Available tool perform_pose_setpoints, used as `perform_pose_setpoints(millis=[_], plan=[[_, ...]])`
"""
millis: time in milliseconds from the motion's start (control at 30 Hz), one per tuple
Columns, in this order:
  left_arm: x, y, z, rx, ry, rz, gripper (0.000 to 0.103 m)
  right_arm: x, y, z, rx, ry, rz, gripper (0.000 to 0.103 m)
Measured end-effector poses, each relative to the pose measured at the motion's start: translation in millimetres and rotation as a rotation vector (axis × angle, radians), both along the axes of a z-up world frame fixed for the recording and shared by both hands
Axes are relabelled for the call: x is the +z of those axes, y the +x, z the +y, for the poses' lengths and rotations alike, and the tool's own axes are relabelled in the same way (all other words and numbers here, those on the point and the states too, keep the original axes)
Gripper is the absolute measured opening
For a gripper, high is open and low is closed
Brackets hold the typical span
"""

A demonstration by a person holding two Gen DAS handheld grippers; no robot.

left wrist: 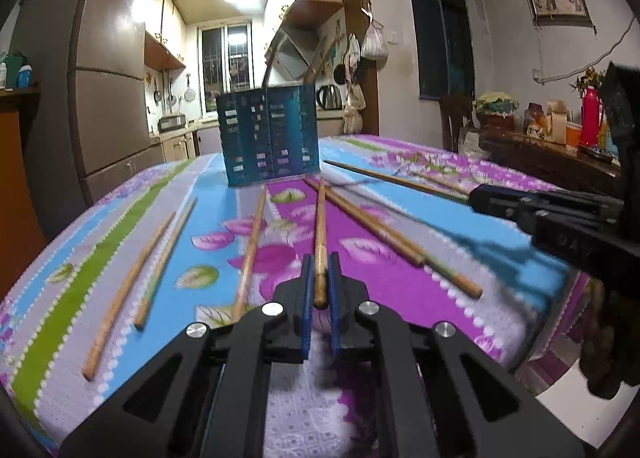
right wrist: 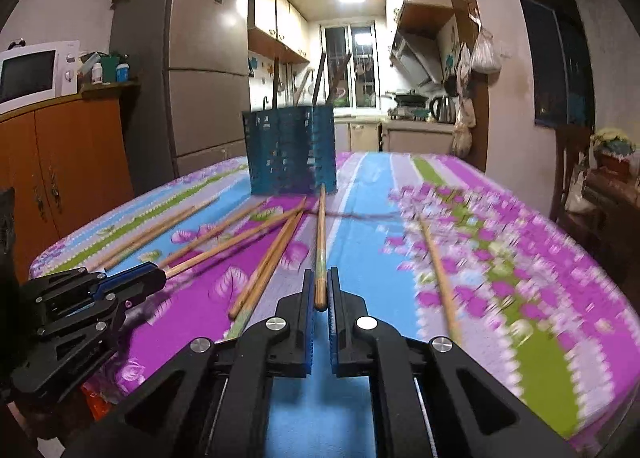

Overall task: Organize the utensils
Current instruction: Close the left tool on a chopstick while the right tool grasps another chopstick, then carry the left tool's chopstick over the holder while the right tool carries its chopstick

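Nearest the left wrist lens, at 6 o'clock: left gripper (left wrist: pixel 320 278), fingers closed on the butt end of one chopstick (left wrist: pixel 320 242), shaft running toward 12 o'clock and ending short of the blue holder (left wrist: pixel 268 138). Holder upright on the flowered tablecloth (left wrist: pixel 192 218), a few sticks poking out of its top. Loose chopsticks on the cloth: a pair (left wrist: pixel 140 270) out at 9 o'clock, lying roughly parallel and apart; a single one (left wrist: pixel 251 254) just left of the gripped stick; a crossed pair (left wrist: pixel 384 234) at 2 o'clock, tips fanning toward the holder. At 3 o'clock, right gripper (left wrist: pixel 480 194) seen side-on, a dark chopstick (left wrist: pixel 384 176) jutting from its tip toward 10 o'clock.

Nearest the right wrist lens, at 6 o'clock: right gripper (right wrist: pixel 320 290), fingers pinching the near end of a chopstick (right wrist: pixel 321 242), far tip reaching toward the foot of the holder (right wrist: pixel 290 150) at 12 o'clock. Left gripper (right wrist: pixel 154 274) at 8 o'clock, side-on, clamped on a stick (right wrist: pixel 232 246) pointing toward 2 o'clock. Close-lying pair (right wrist: pixel 266 270) just left of centre; another stick (right wrist: pixel 438 270), blurred, at 3 o'clock. Fridge (right wrist: pixel 192 58) behind, at 10 o'clock.
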State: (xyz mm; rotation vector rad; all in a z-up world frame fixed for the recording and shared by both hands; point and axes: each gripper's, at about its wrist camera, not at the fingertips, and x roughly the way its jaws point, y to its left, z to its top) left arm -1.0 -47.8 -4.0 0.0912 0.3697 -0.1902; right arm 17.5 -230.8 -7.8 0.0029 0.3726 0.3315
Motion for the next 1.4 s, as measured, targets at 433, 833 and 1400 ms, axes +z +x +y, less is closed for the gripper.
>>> perform_pose_setpoints(millis=[433, 833, 1400], plan=[[110.5, -1.6, 16.9, -0.009, -0.032, -0.236, 0.005, 102.2, -23.5, -19.8, 0.077, -0.067, -0.164, 0.007], [145.5, 35.4, 23.2, -0.035, -0.088, -0.244, 0.005, 166.2, 3.5, -38.7, 0.108, 0.002, -0.215, 0.007], [187.4, 61.5, 33.3, -0.055, -0.125, -0.250, 0.005, 215.7, 64.2, -48.7, 0.119, 0.039, -0.164, 0.007]])
